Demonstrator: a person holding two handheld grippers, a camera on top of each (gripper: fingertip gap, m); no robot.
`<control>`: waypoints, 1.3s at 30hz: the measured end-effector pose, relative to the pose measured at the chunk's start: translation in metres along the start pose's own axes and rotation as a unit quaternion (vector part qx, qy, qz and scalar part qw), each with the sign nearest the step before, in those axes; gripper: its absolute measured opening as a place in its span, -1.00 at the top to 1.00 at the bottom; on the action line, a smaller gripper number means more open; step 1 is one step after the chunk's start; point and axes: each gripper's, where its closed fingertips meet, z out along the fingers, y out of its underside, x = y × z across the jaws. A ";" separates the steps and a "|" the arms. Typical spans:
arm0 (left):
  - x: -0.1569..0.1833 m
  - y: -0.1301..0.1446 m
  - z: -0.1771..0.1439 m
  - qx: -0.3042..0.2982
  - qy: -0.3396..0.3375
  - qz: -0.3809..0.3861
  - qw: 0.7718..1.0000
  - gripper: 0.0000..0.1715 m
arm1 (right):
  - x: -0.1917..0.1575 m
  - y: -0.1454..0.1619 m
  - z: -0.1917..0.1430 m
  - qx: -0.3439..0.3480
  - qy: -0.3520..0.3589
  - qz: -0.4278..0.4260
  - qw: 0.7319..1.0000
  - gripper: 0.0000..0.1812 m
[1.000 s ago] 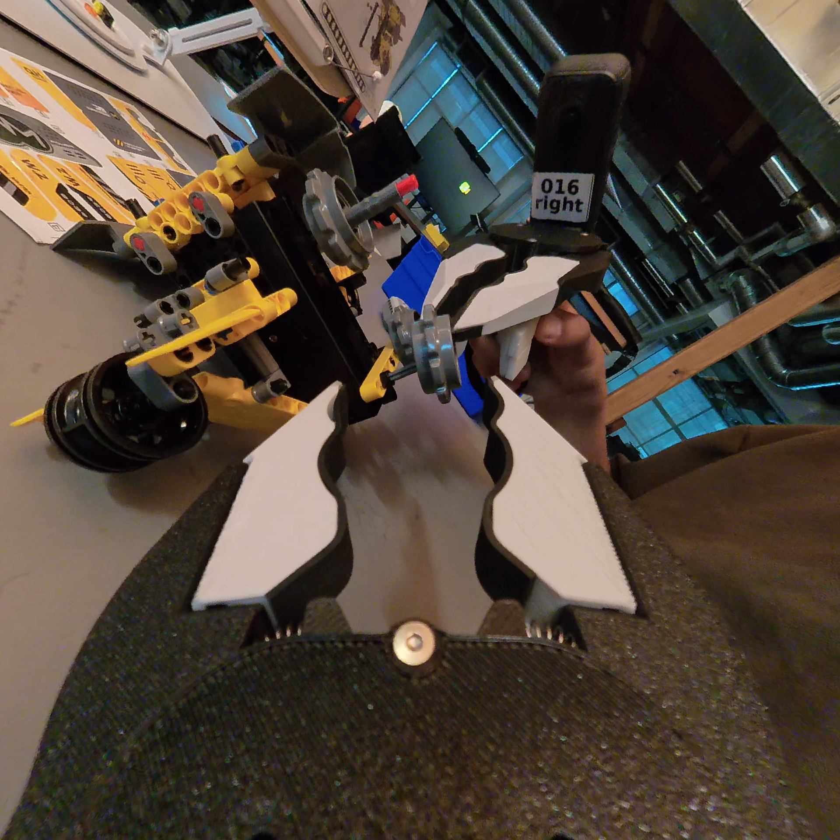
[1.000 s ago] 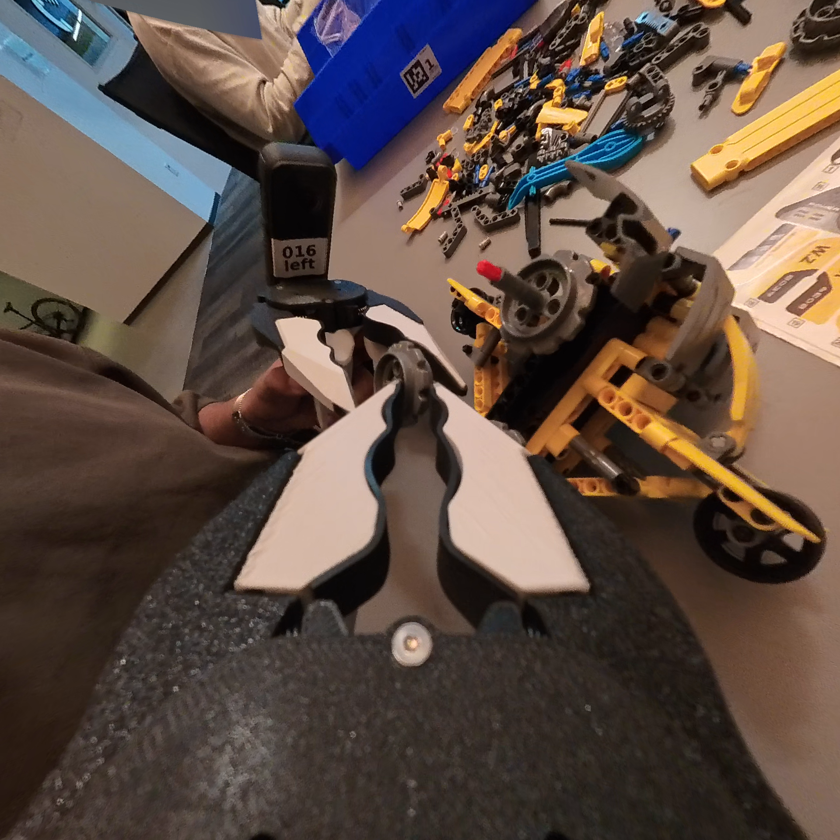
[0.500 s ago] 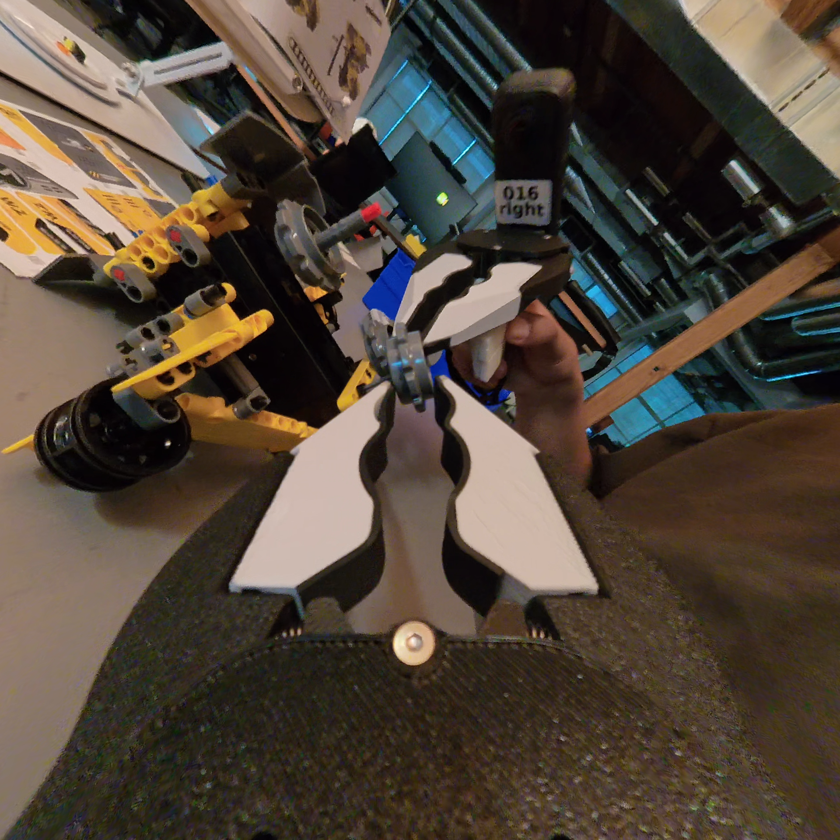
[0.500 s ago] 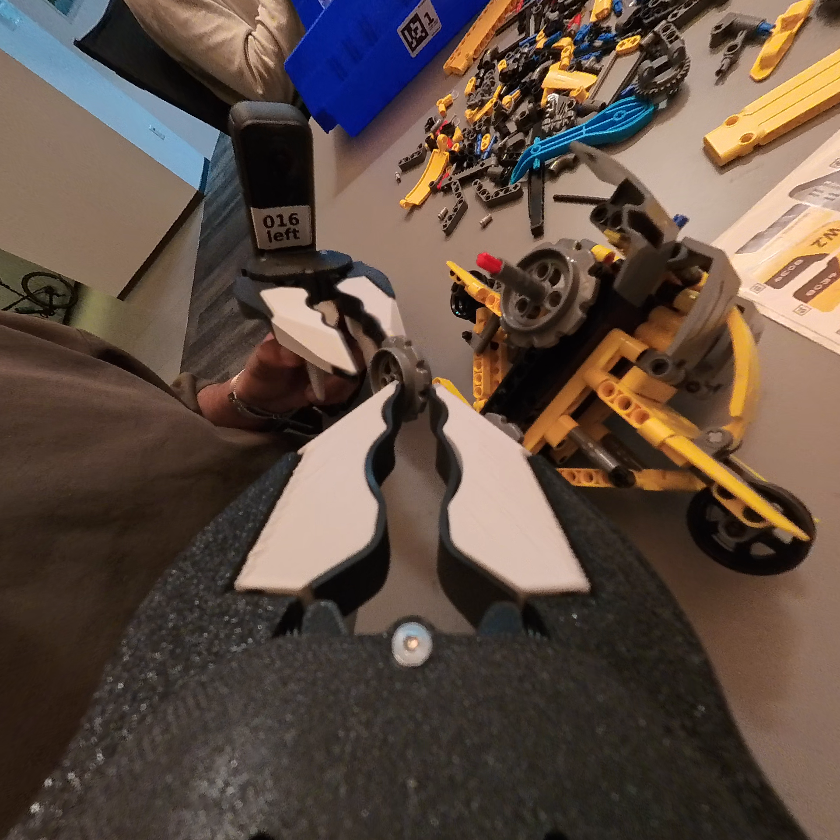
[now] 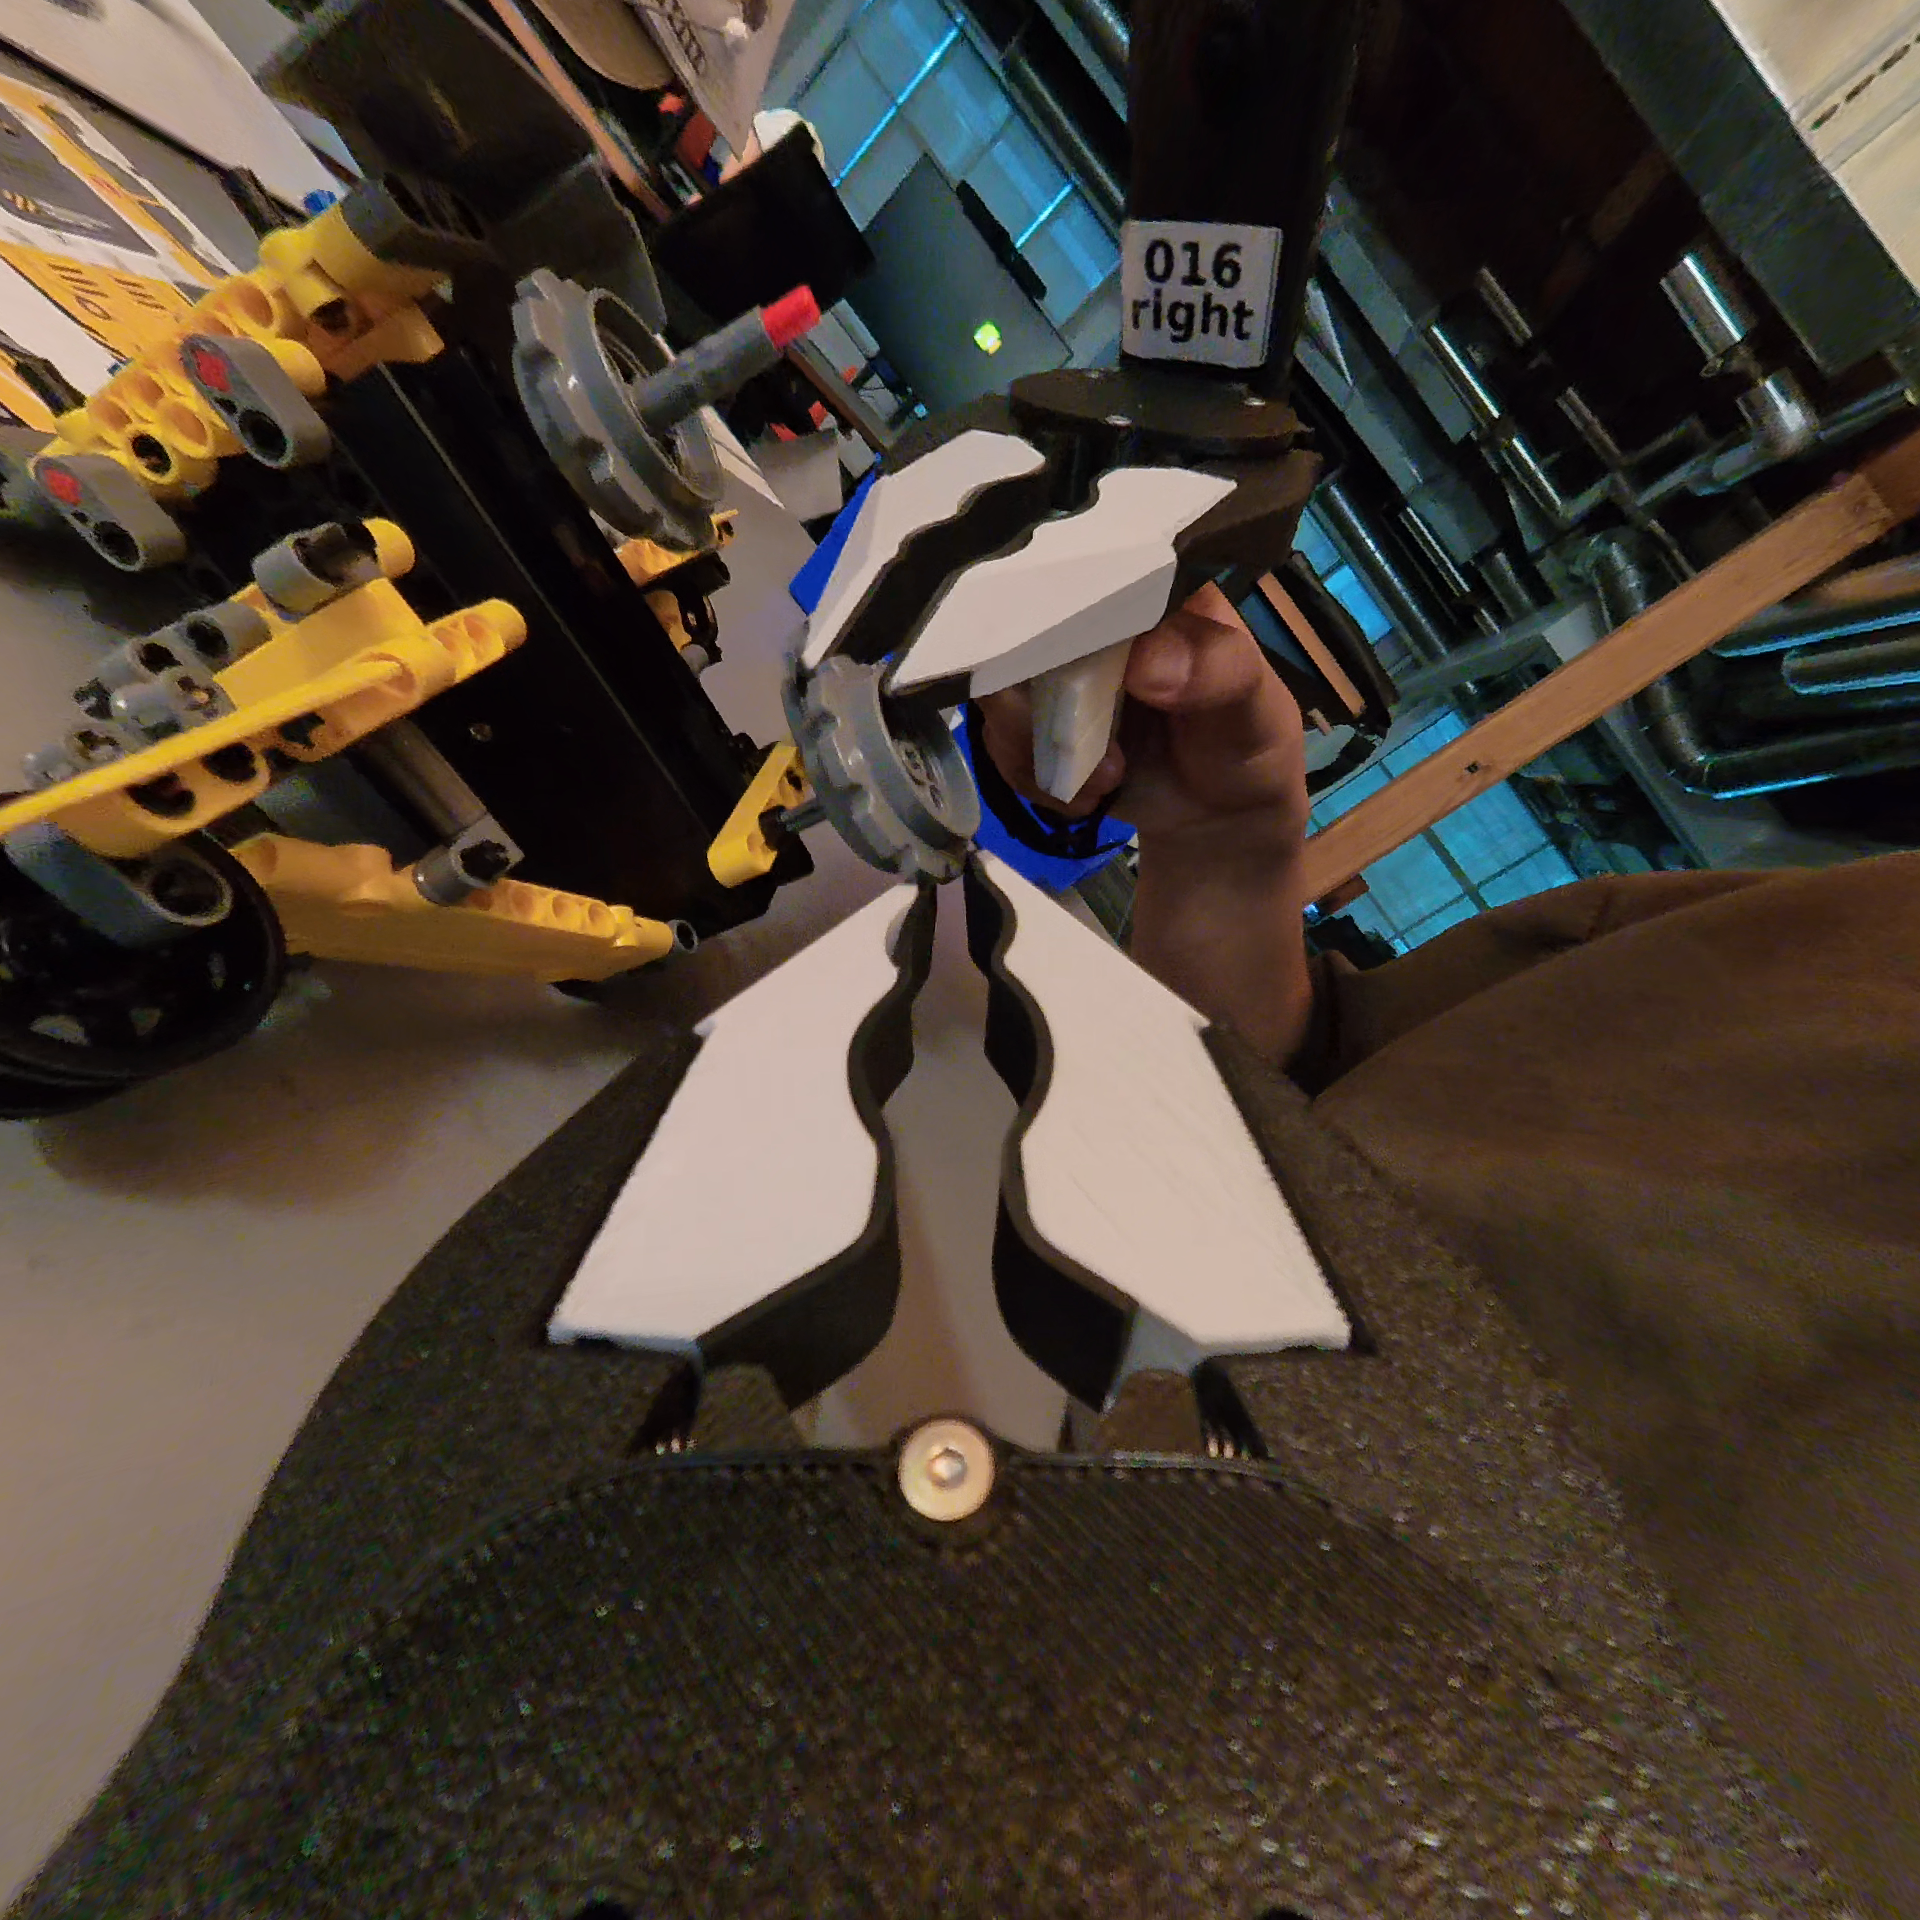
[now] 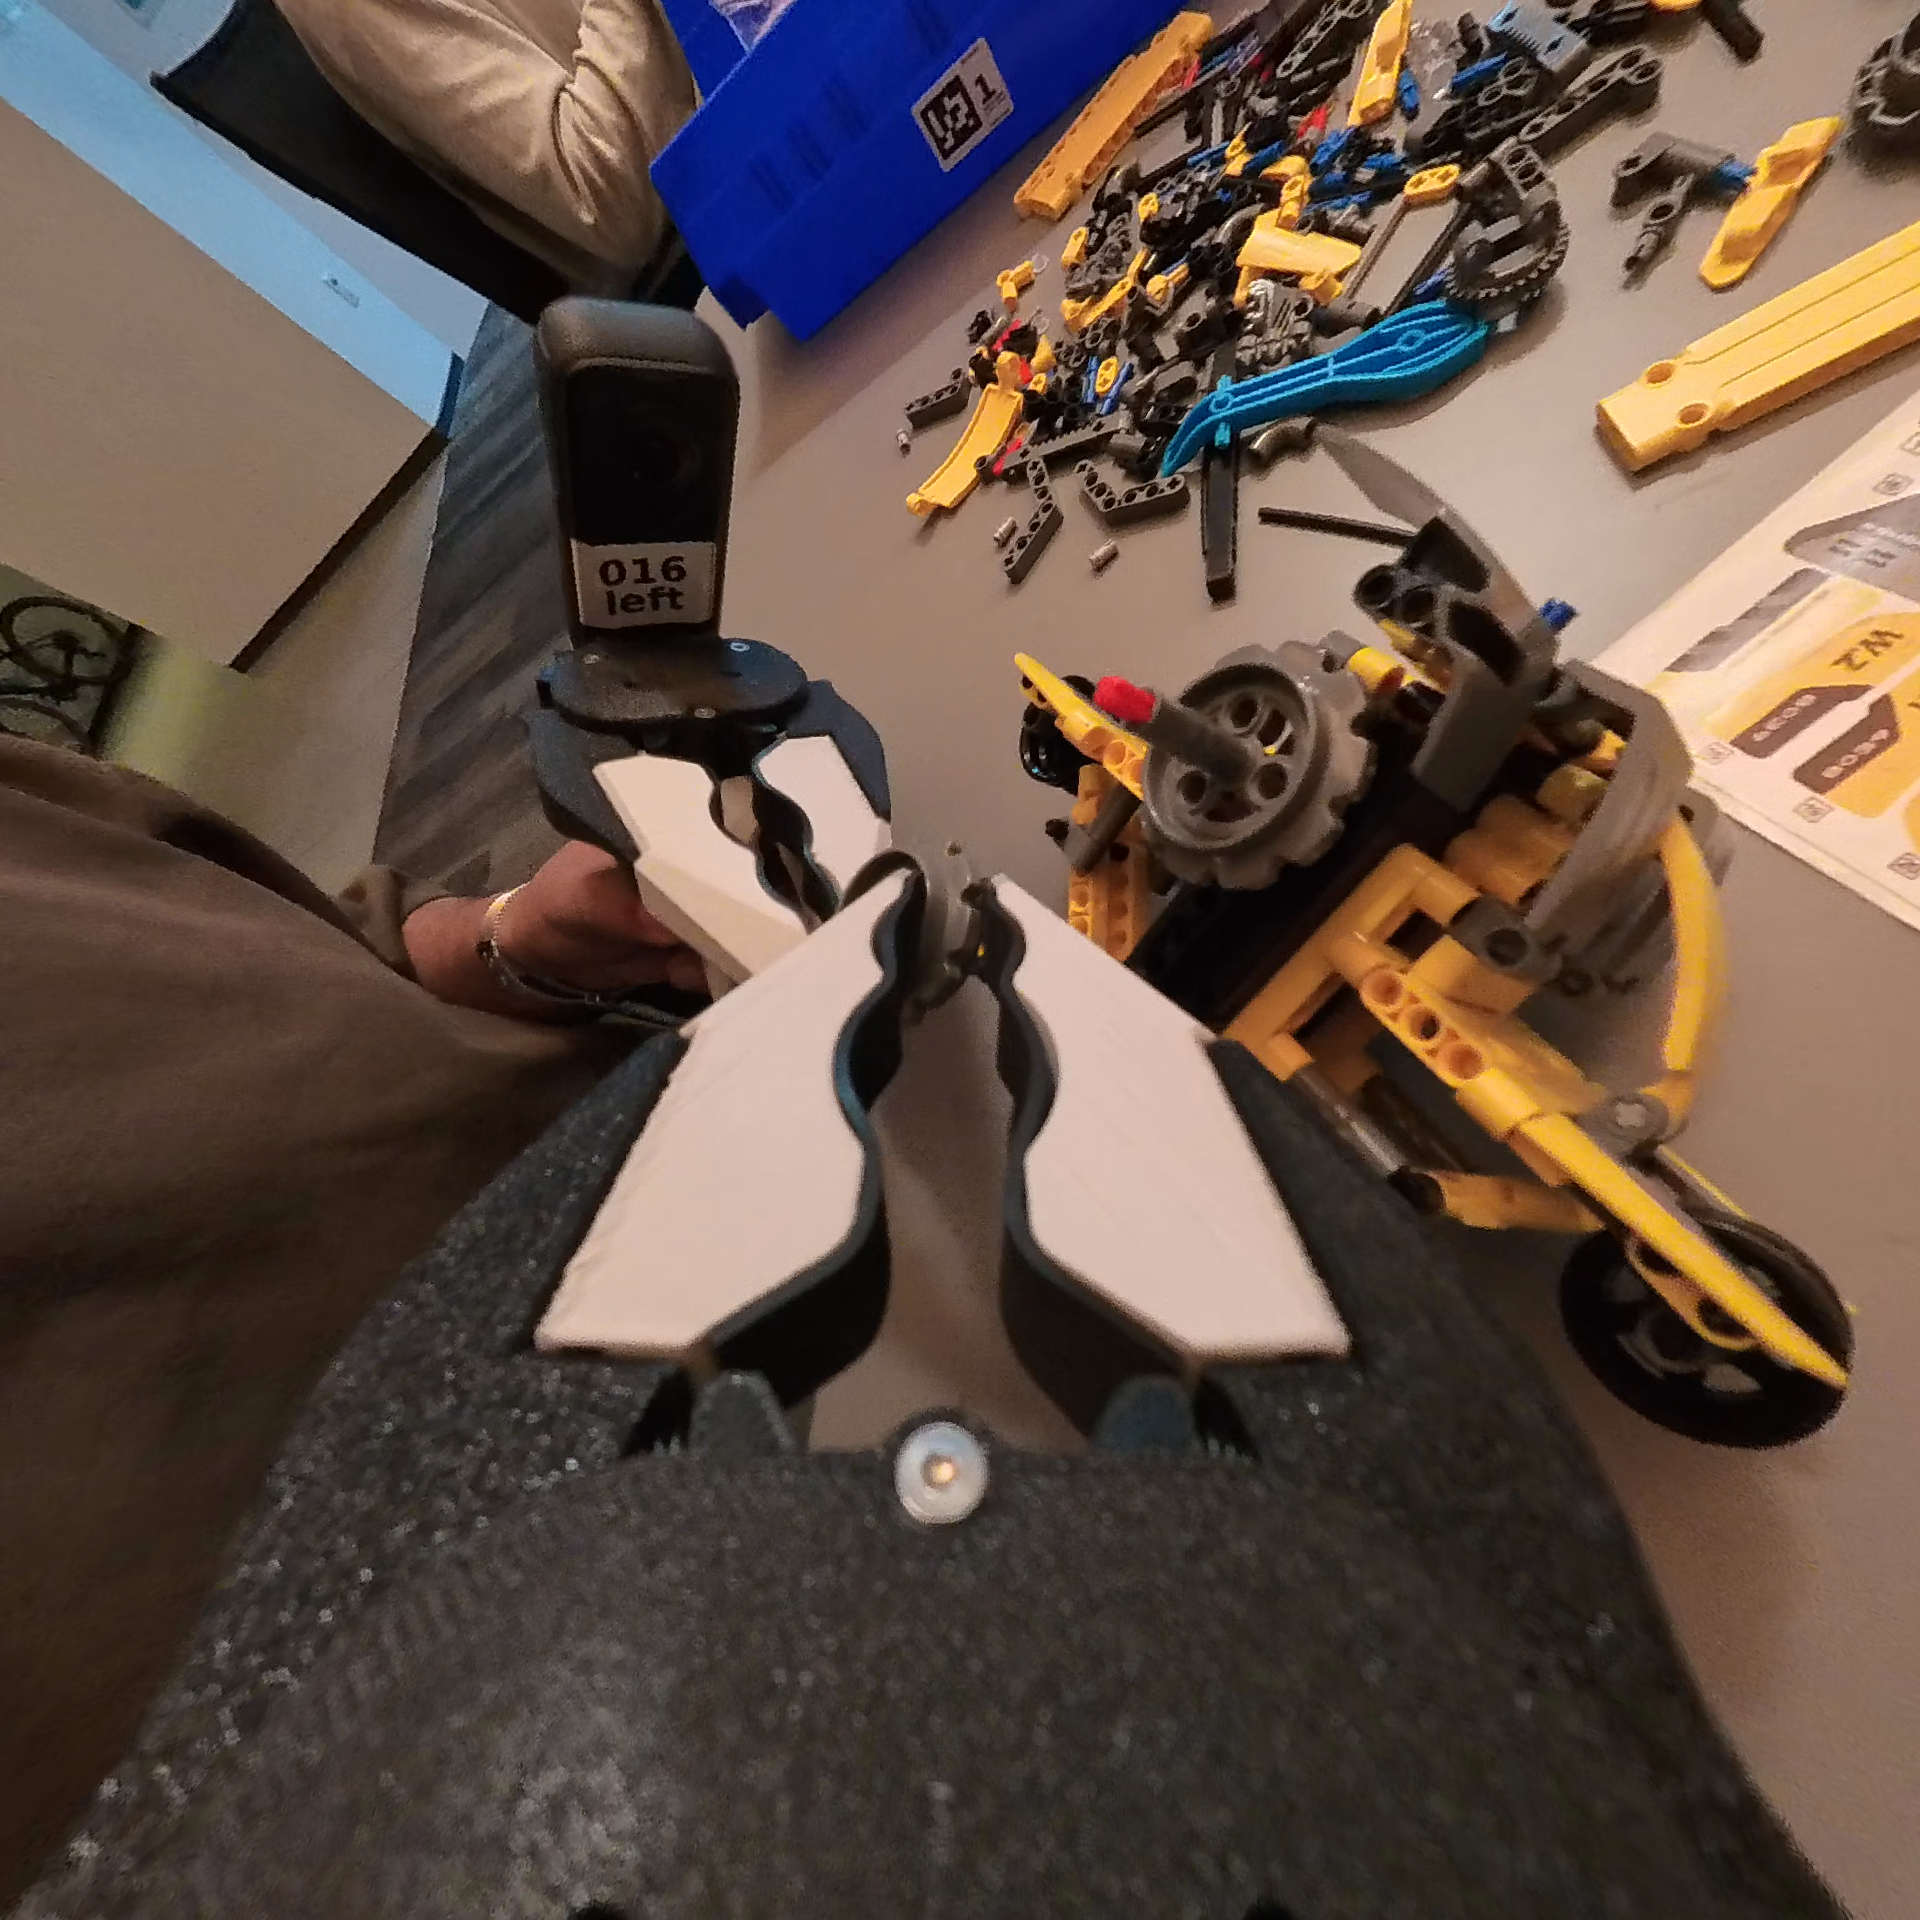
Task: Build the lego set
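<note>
My right gripper point(image 6: 951, 894) is shut on a small grey gear wheel point(image 6: 948, 930) and holds it above the grey table, just left of a yellow and black brick vehicle point(image 6: 1403, 935). In the left wrist view the right gripper point(image 5: 854, 673) grips the gear wheel point(image 5: 873, 764) from above. A short axle sticks out of the gear wheel toward the vehicle point(image 5: 416, 675). My left gripper point(image 5: 943, 883) has closed to a narrow gap on the gear wheel's lower rim. In the right wrist view the left gripper point(image 6: 831, 899) has its tips partly hidden behind my right finger.
The vehicle carries a larger grey gear point(image 6: 1247, 769) on a red-tipped axle and a black wheel point(image 6: 1704, 1340). A pile of loose bricks point(image 6: 1247, 260), a blue bin point(image 6: 862, 135), a long yellow beam point(image 6: 1766, 353) and an instruction sheet point(image 6: 1818, 665) lie beyond it. There is about 4 cm between the tips of the two grippers.
My left gripper was wide open a second ago; it has moved up to the gear wheel and closed on its lower rim. My right gripper kept its hold on the gear wheel.
</note>
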 end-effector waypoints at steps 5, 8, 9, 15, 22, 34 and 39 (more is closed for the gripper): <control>0.001 0.003 0.002 -0.002 0.005 -0.007 1.000 0.85 | -0.003 0.004 -0.003 0.003 -0.029 0.011 0.999 0.90; 0.002 0.001 0.001 0.003 0.006 -0.007 1.000 0.74 | -0.004 0.001 -0.007 0.016 -0.062 0.027 0.998 0.90; 0.002 0.000 0.000 0.007 0.006 -0.007 1.000 0.72 | -0.003 0.000 -0.008 0.018 -0.065 0.028 0.997 0.90; -0.002 -0.008 -0.010 0.030 -0.003 -0.003 1.000 0.70 | -0.002 -0.002 -0.008 0.006 -0.072 -0.004 0.997 0.90; -0.017 -0.018 -0.020 0.065 -0.056 0.002 0.996 0.36 | -0.003 -0.004 -0.008 -0.007 -0.102 -0.033 0.994 0.90; -0.017 -0.017 -0.012 0.049 -0.058 -0.005 0.997 0.37 | -0.004 0.003 -0.001 -0.085 -0.054 -0.119 0.988 0.90; -0.018 -0.018 -0.015 0.052 -0.058 -0.007 0.997 0.47 | -0.002 0.002 -0.001 -0.097 -0.052 -0.131 0.985 0.90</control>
